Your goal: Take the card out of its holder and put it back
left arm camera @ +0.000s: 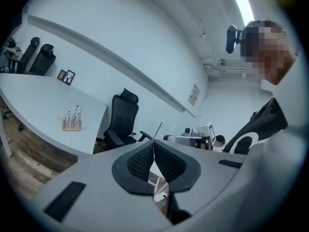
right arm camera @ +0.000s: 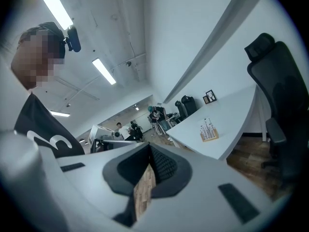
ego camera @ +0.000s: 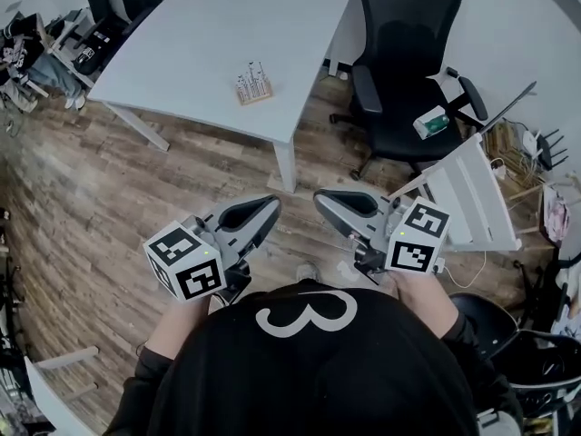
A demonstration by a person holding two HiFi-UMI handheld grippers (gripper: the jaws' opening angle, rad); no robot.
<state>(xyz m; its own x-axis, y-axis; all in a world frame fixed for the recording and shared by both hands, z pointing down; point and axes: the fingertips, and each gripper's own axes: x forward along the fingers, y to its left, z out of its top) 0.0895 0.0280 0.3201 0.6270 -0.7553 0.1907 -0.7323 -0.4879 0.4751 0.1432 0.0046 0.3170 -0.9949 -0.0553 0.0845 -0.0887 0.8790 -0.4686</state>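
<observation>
White surface (ego camera: 200,34); pale wooden holder (ego camera: 255,93) with white cards (ego camera: 251,76). Black chair (ego camera: 404,62) on a brown wood-plank floor (ego camera: 100,198). Left gripper (ego camera: 263,212) and right gripper (ego camera: 329,203) grey, black-padded jaws, cubes (ego camera: 184,262) patterned in black-and-white squares.

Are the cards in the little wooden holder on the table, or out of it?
In. The cards stand upright in the wooden holder on the table; the left gripper and right gripper, both shut, hold nothing.
</observation>
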